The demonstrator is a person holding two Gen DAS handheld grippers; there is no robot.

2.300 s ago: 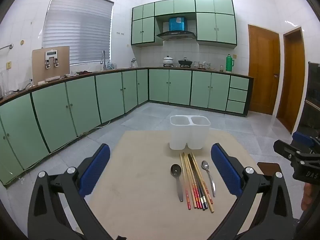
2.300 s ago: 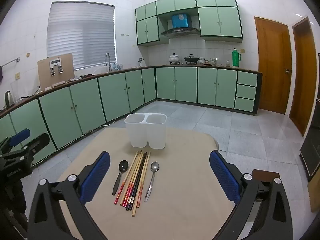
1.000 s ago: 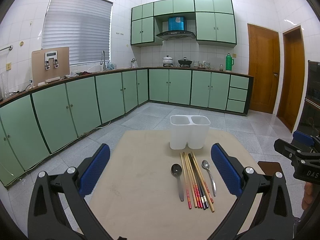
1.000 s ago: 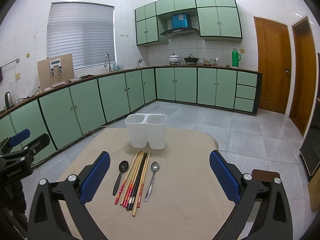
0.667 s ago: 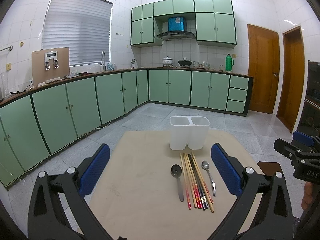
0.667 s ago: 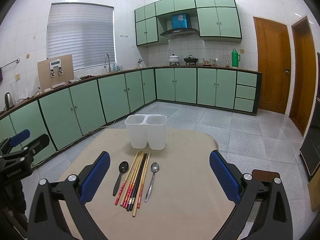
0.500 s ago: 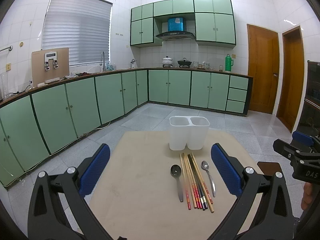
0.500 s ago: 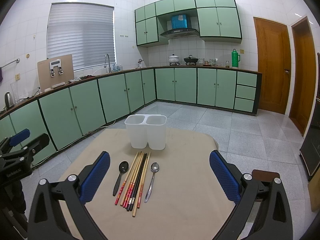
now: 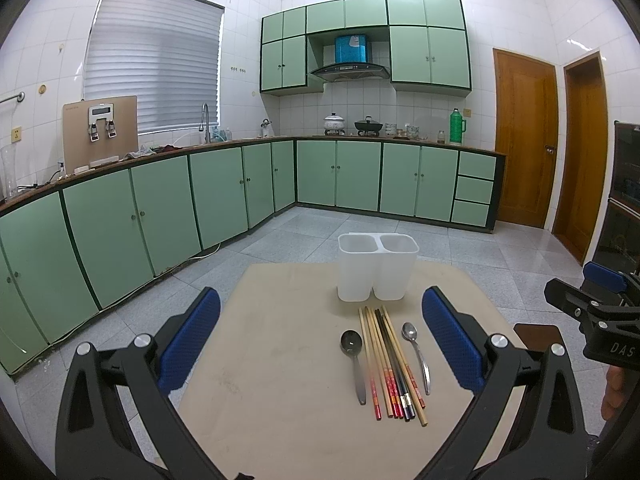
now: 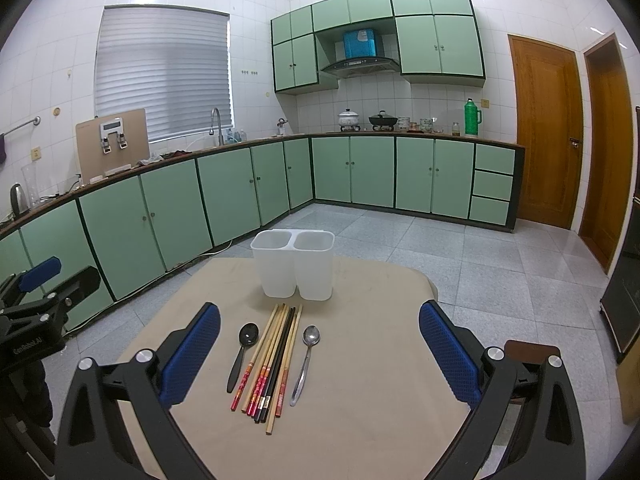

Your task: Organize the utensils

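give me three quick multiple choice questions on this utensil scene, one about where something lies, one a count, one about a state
1. Where do the chopsticks lie?
A. inside the holder
B. between the two spoons
C. on the floor

2. How many spoons are on the table?
A. one
B. two
C. four

3. What state is the white two-compartment holder in?
A. upright and empty
B. tipped over
C. full of chopsticks

Answers:
1 B: the black spoon lies left of the bundle and the silver spoon right of it.
2 B: only those two show.
3 A: it stands upright, and nothing shows above its rim.
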